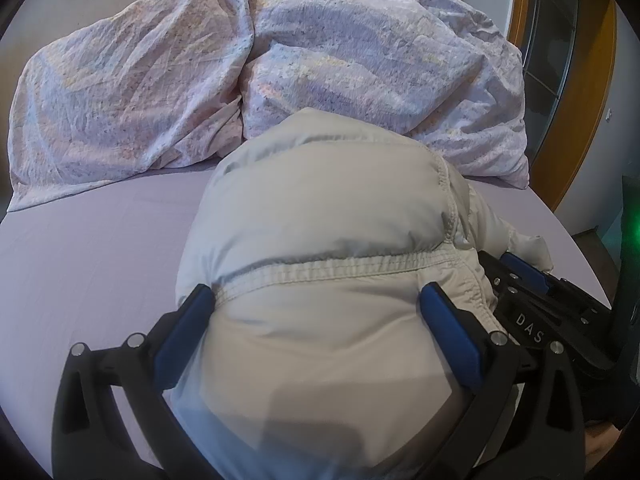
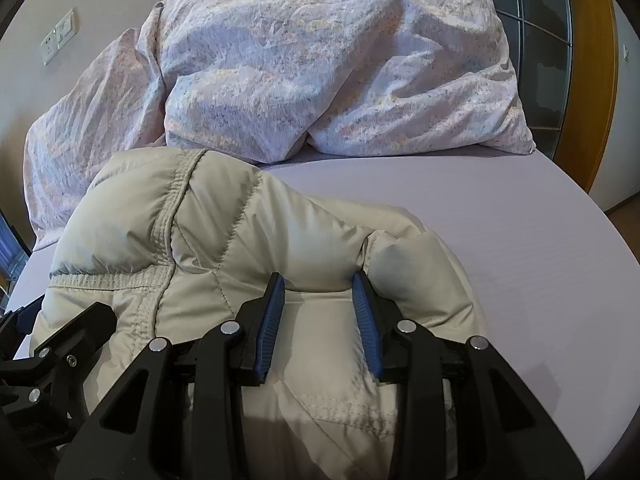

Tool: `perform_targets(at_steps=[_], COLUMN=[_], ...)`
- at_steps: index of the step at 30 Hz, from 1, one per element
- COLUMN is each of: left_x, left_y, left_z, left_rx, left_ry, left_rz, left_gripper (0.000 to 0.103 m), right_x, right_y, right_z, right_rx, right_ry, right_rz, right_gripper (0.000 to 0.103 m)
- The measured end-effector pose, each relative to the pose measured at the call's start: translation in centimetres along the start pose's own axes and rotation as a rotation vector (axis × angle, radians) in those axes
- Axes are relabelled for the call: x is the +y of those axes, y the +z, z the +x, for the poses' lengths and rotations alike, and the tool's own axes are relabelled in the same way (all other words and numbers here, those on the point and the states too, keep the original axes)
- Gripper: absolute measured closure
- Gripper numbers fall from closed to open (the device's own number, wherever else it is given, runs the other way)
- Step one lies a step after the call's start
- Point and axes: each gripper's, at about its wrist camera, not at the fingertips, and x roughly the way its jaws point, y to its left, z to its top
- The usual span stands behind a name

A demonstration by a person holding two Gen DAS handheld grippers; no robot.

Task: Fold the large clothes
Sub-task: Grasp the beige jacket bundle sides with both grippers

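Note:
A beige puffy down jacket (image 1: pixel 320 208) lies bunched on the lilac bed sheet (image 1: pixel 92 248). My left gripper (image 1: pixel 316 300) is open wide, its blue pads (image 1: pixel 188 324) pressed against both sides of a thick fold of the jacket. My right gripper (image 2: pixel 319 284) is partly closed, and a roll of the jacket (image 2: pixel 224 216) fills the gap between its blue pads (image 2: pixel 270 320). The two grippers are side by side; the right one shows at the right edge of the left wrist view (image 1: pixel 524 276).
A crumpled pink-lilac duvet (image 1: pixel 248 68) is piled at the back of the bed, also in the right wrist view (image 2: pixel 304 72). A wooden-framed door (image 1: pixel 576 80) stands at right. The bed edge (image 2: pixel 608 264) curves at right. A wall socket (image 2: pixel 60 36) is at left.

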Motion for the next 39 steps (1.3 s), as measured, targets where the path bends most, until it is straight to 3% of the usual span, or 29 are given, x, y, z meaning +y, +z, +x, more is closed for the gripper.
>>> perform_targets(at_steps=[29, 39], left_x=[0.04, -0.02], left_y=[0.02, 0.76], left_z=[0.39, 0.53], left_rx=[-0.027, 0.035], left_ry=[0.004, 0.004], left_rz=[0.005, 0.038], left_gripper=[0.002, 0.002], right_x=[0.13, 0.12], right_y=[-0.04, 0.34], right_z=[0.30, 0.15], right_rx=[-0.015, 0.046], right_ry=[-0.005, 0.001], right_rz=[-0.013, -0.012], right_gripper=[0.066, 0.065])
